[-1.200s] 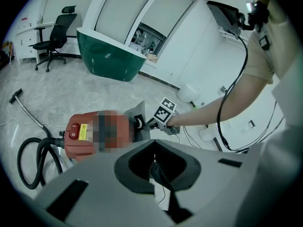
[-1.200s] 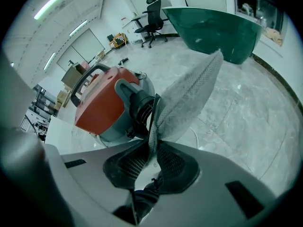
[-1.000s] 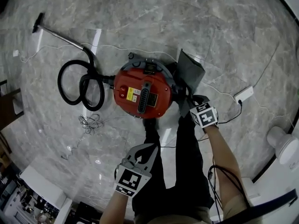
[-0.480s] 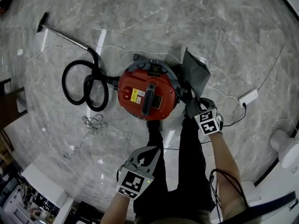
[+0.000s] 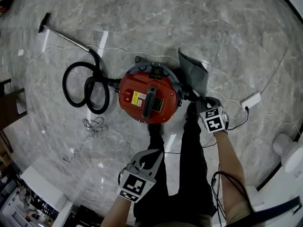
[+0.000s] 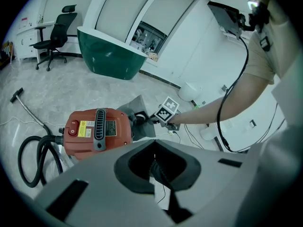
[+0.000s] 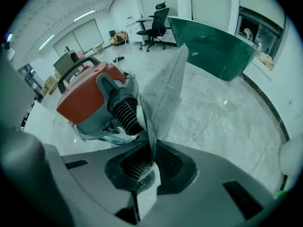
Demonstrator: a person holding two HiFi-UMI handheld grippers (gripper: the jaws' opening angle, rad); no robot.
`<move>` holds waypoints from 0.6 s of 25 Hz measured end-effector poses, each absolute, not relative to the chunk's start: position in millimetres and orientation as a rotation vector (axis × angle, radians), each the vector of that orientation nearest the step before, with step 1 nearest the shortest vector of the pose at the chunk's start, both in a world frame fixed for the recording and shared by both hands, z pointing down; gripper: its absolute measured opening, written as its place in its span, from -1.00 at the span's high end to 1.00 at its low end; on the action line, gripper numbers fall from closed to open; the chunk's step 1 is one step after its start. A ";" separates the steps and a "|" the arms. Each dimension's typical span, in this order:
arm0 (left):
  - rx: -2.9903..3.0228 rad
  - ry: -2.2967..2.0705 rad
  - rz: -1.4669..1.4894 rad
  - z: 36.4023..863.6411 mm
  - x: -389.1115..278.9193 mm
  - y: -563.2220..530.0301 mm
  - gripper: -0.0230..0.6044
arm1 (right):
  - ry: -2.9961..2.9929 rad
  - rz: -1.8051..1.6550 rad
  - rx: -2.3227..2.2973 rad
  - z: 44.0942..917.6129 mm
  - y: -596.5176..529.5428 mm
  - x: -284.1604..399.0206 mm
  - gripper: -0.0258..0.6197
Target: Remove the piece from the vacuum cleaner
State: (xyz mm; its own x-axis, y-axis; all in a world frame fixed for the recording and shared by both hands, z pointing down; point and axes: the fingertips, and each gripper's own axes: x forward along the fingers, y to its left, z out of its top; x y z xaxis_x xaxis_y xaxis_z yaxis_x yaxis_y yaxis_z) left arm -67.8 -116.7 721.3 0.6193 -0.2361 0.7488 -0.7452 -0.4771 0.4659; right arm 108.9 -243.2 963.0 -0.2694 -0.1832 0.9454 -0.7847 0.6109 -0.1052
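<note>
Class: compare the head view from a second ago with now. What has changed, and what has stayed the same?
The fingers of the right gripper are closing on the lower edge of the grey fabric dust bag beside the red drum vacuum cleaner, pinching the cloth between them. The vacuum, its black coiled hose and the shut, empty left gripper stayed as they were.

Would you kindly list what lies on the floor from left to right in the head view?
floor nozzle → coiled hose → red vacuum cleaner → grey bag → white power strip
</note>
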 end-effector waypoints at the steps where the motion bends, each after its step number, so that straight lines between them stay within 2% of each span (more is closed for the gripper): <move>1: 2.017 -0.772 0.783 722.1 -67.6 -116.9 0.92 | -1.773 0.709 0.794 961.5 -247.0 114.3 0.82; 10: 2.063 -0.745 0.777 712.8 -51.7 -124.8 0.92 | -1.752 0.859 0.933 932.8 -249.8 154.3 0.83; 15: 2.125 -0.786 0.765 686.1 -52.5 -146.3 0.92 | -1.811 1.082 1.040 885.8 -253.2 141.3 0.83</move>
State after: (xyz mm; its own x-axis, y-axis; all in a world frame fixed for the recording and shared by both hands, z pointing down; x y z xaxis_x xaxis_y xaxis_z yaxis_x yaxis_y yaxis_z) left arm -52.5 -146.3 686.1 0.6358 -0.2875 0.7163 -0.7237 -0.5447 0.4237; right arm 141.3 -253.2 885.8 -0.3711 -0.2535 0.8933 -0.9067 0.3066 -0.2896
